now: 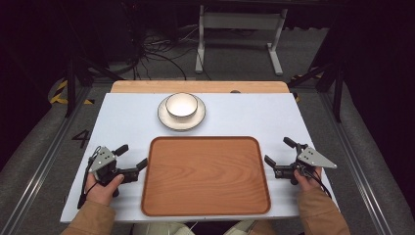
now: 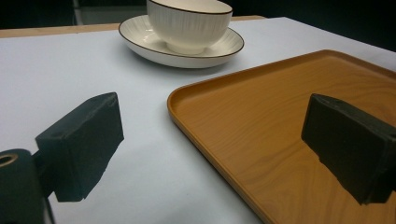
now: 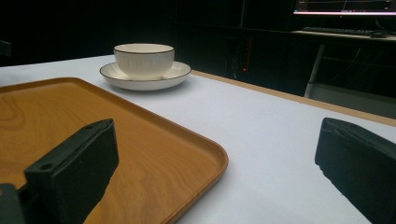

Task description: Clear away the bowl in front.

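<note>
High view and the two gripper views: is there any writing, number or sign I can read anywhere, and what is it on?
"4": a dark numeral on the grey floor left of the table.
Yellow and black hazard stripes on the floor, a marking with no words.
Monitor in the right gripper view: its bright lines are too small to read.
Bowl, saucer, tray: no writing.

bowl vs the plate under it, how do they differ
The bowl is deep with tall ribbed sides, while the plate is shallow and flat. The plate is wider, its rim showing all round the bowl. The bowl stands on the plate, while the plate rests on the white table beyond the wooden tray. Both are cream-white with a thin dark line on the rim, and both look empty.
</note>
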Action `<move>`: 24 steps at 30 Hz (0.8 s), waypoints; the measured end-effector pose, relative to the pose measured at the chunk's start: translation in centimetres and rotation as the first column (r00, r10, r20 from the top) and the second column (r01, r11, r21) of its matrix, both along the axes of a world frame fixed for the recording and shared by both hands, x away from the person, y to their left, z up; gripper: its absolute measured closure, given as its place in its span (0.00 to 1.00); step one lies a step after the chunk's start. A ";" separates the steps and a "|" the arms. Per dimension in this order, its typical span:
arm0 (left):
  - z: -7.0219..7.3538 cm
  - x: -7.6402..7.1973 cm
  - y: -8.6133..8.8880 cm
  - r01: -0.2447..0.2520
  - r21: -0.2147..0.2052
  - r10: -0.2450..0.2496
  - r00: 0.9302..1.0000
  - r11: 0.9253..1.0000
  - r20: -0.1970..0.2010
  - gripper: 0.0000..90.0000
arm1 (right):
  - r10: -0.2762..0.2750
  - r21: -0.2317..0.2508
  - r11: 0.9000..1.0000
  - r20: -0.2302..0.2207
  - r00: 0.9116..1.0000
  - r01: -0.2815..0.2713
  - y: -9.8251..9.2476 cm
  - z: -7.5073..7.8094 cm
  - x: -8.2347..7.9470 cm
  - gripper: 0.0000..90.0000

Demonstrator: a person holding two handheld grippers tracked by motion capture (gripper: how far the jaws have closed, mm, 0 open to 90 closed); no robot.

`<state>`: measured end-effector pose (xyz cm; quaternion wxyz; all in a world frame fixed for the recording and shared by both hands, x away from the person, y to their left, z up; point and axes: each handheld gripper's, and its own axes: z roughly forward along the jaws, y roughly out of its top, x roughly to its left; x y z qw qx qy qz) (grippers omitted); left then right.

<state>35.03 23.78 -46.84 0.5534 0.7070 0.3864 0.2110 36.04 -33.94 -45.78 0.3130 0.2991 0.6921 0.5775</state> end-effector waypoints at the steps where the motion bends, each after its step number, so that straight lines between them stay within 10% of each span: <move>1: 0.0 0.0 -0.1 0.002 0.003 -0.002 1.000 1.000 0.000 0.07 | 0.000 -0.001 1.000 -0.001 1.000 0.000 0.0 0.0 0.0 0.00; 24: 0.0 0.2 0.0 0.000 -0.002 0.000 1.000 1.000 -0.021 0.05 | -0.014 -0.005 1.000 -0.008 1.000 0.014 0.1 0.0 0.0 0.01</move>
